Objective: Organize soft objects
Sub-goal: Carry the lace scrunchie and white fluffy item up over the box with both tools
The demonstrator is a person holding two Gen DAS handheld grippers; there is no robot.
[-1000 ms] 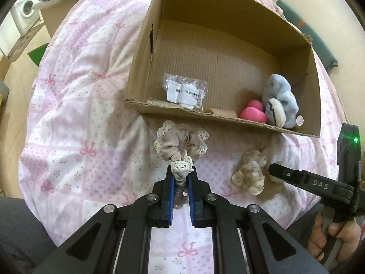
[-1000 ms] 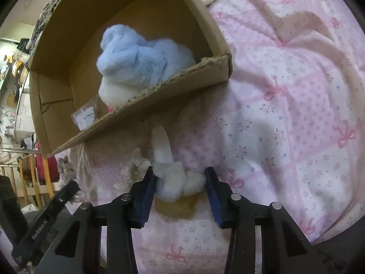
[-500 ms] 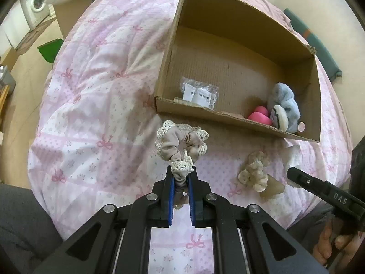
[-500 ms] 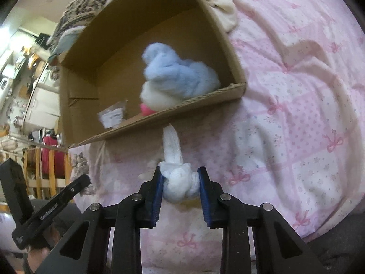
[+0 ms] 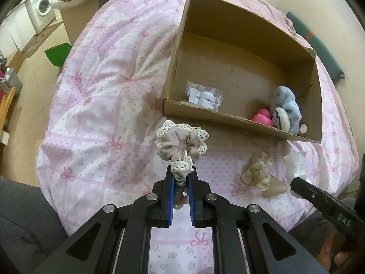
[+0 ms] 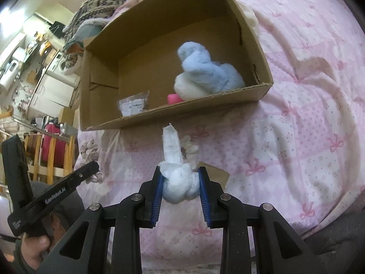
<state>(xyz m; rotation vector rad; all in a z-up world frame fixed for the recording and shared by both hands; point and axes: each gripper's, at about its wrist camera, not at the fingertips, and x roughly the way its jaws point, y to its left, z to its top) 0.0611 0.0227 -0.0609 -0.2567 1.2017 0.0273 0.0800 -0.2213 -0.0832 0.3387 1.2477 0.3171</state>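
Scrunchie (image 5: 181,142) and white wad (image 6: 179,182) are riding above the quilt (image 5: 102,105), each pinched by my left gripper (image 5: 181,178) and right gripper (image 6: 180,178). I am carrying both toward the cardboard box (image 5: 228,116); next, I judge, clearing its near wall and letting go inside.

Both wrist views face the cardboard box (image 5: 239,68) from nearby
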